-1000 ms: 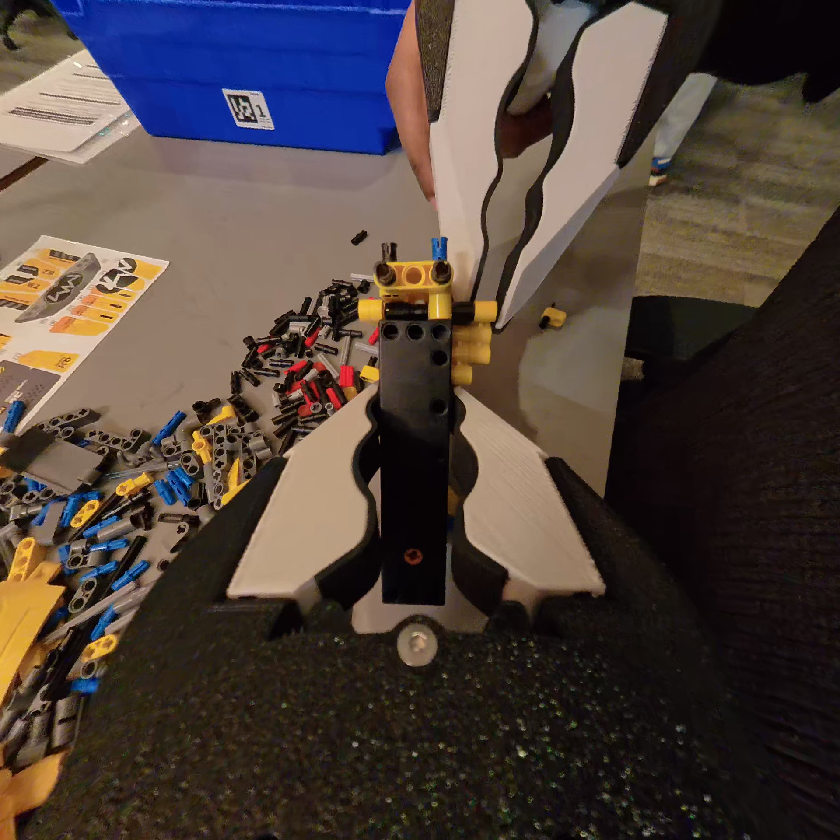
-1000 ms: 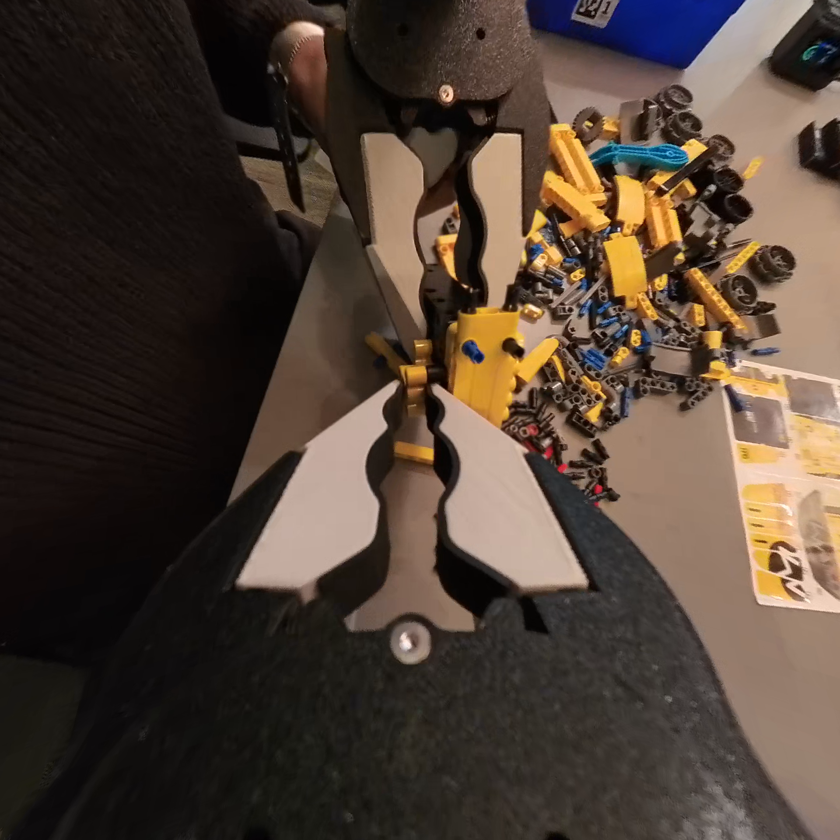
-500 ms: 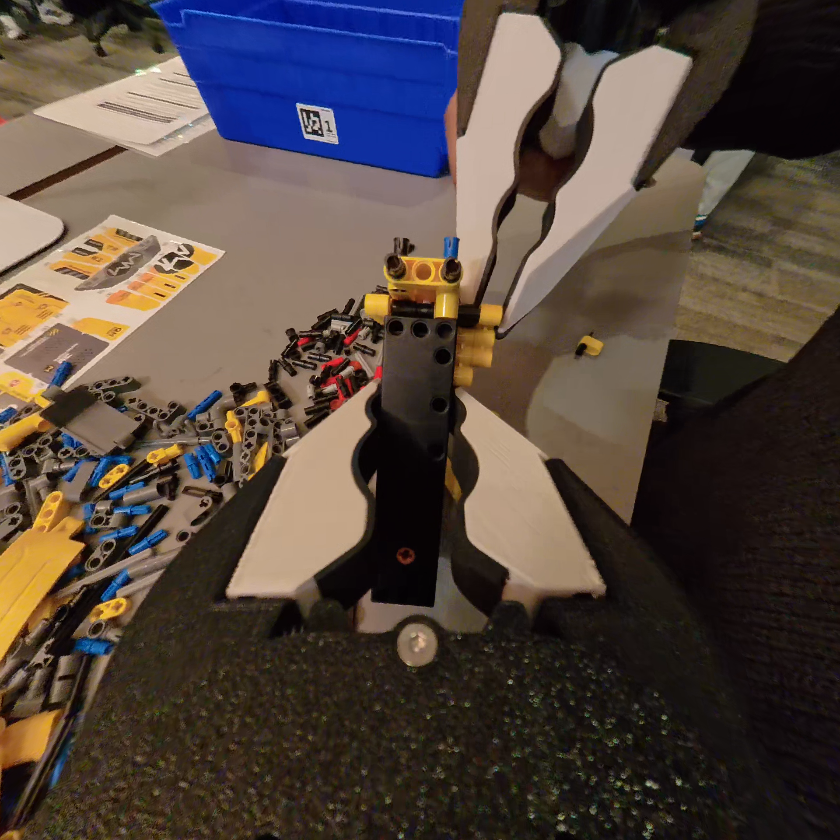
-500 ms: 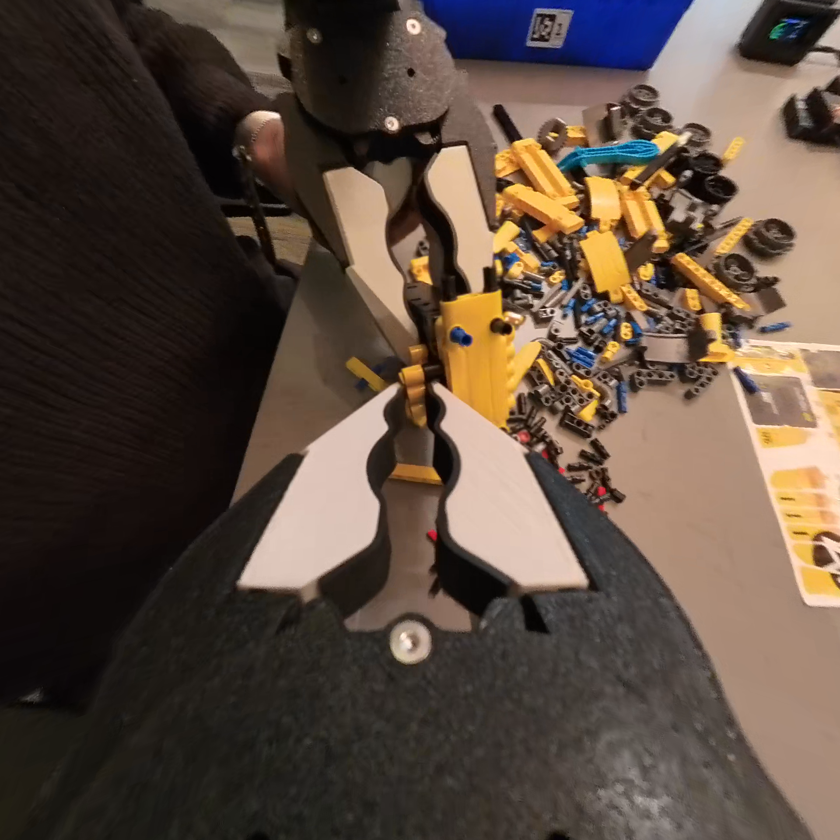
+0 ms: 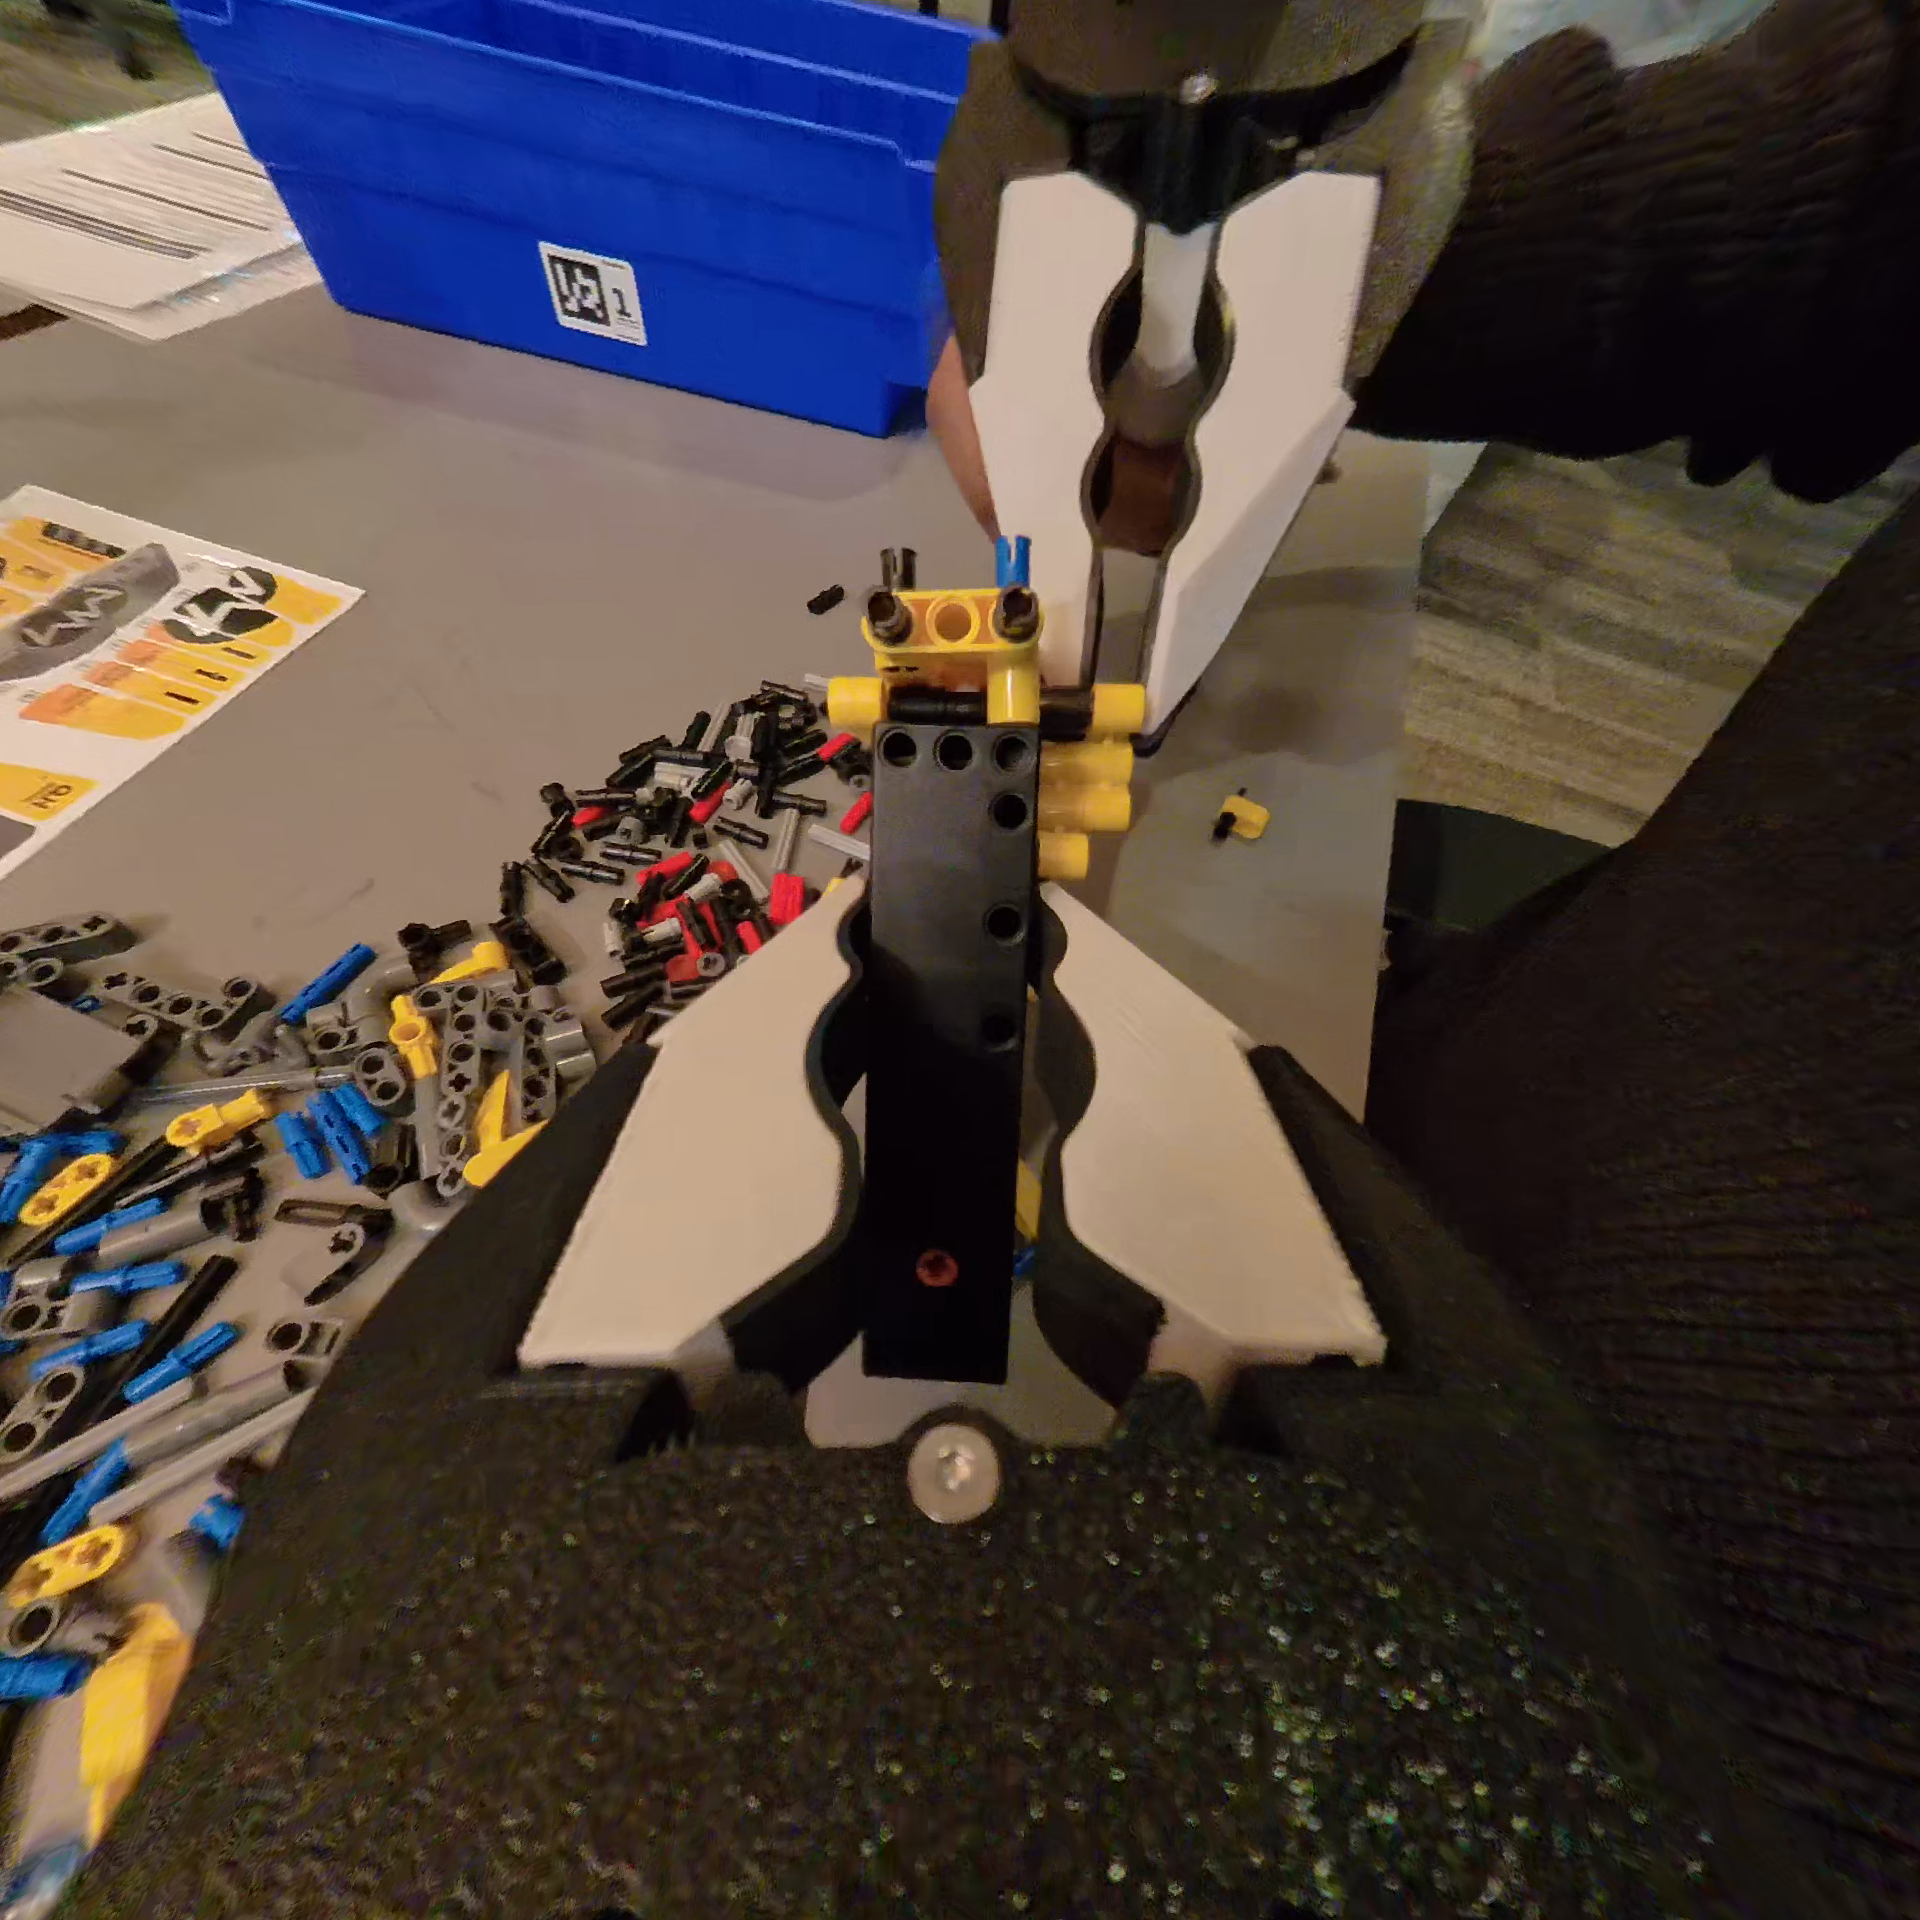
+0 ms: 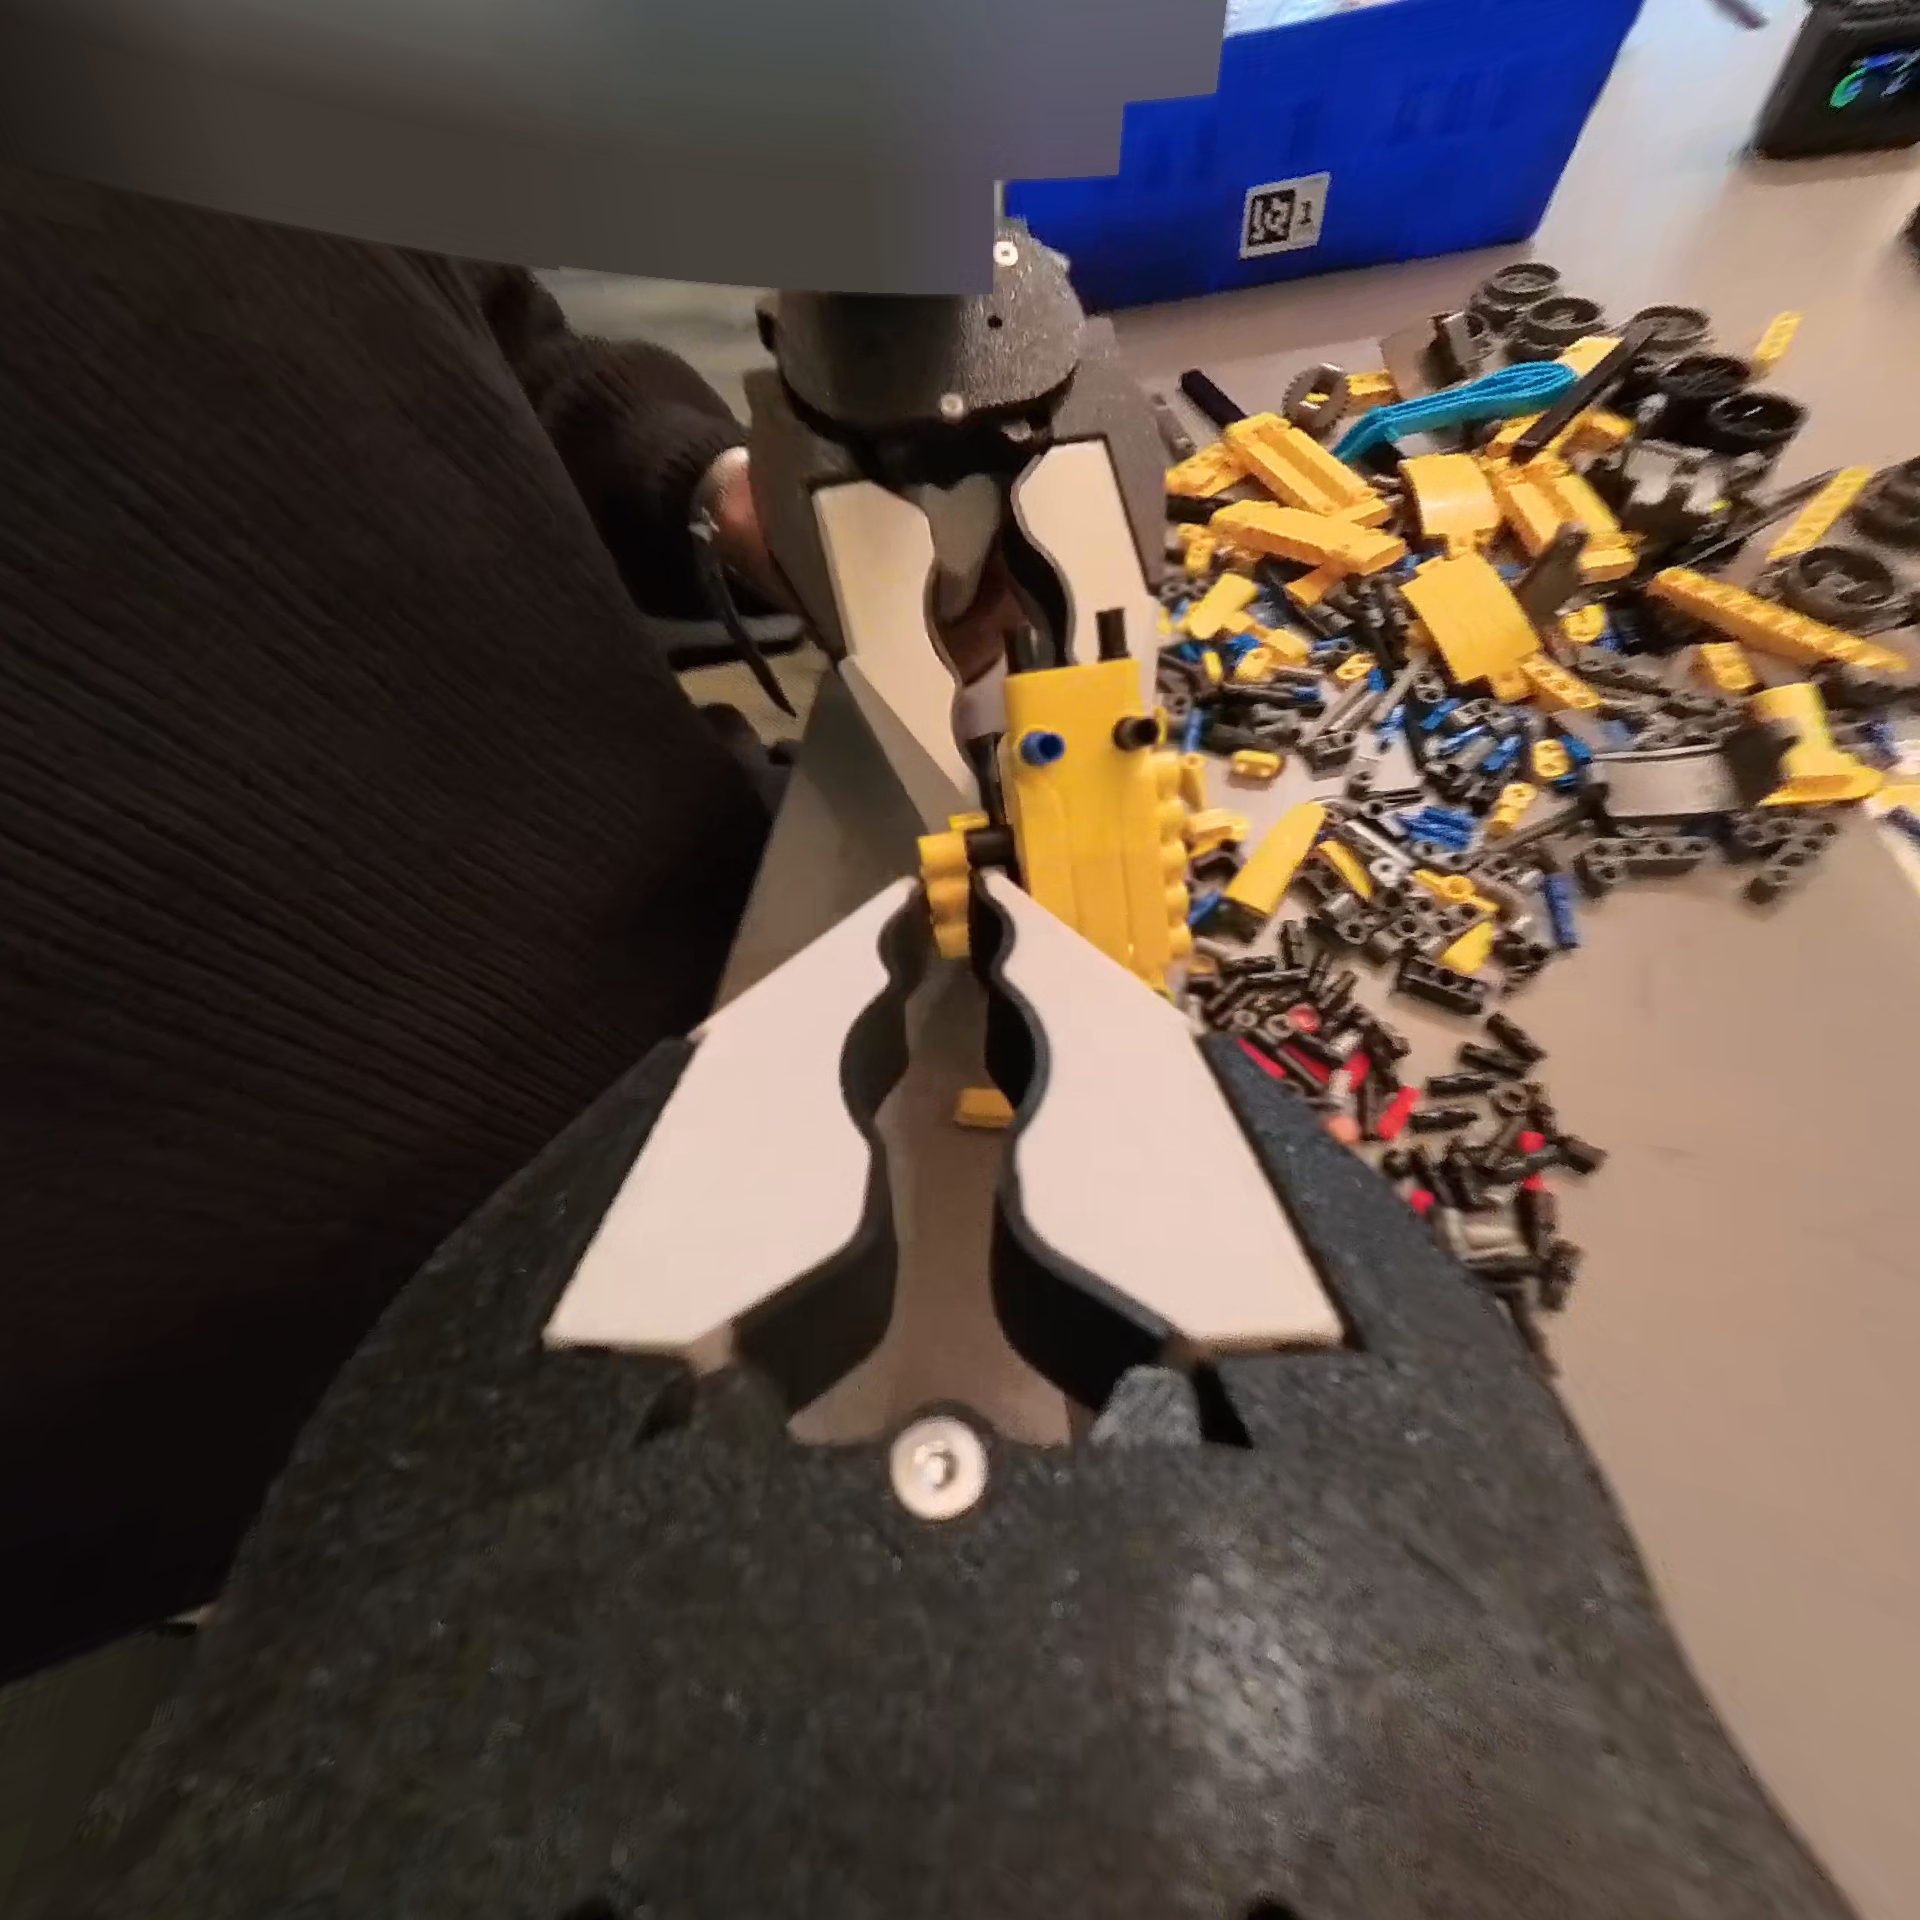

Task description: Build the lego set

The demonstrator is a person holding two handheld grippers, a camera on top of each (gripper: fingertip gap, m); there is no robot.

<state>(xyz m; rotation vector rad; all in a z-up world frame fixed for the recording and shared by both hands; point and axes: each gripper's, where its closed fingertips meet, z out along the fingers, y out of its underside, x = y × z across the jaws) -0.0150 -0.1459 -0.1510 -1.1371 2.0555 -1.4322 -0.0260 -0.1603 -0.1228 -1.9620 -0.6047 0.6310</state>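
Observation:
My left gripper [image 5: 954,906] is shut on a long black beam [image 5: 951,1039] of a small black-and-yellow brick assembly, held above the grey table [image 5: 520,582]. The assembly's yellow top [image 5: 954,623] carries black pins and a blue pin. My right gripper [image 6: 951,891] comes from the opposite side and is shut on the yellow toothed piece [image 6: 945,883] at the assembly's side. In the left wrist view the right gripper [image 5: 1127,707] sits at that yellow side piece [image 5: 1081,805]. In the right wrist view the left gripper [image 6: 1023,675] holds the yellow body [image 6: 1081,821].
Loose black and red pins [image 5: 686,852] and grey, blue and yellow parts [image 5: 312,1091] cover the table. A blue bin [image 5: 623,156] stands behind. An instruction sheet [image 5: 125,644] lies left. One small yellow piece [image 5: 1242,816] lies near the table edge [image 5: 1392,831]. Black wheels [image 6: 1714,405] lie far right.
Both grippers have kept hold of the assembly. The right gripper has swung round to face the left gripper's camera more squarely, and its fingers have closed in on the yellow side piece.

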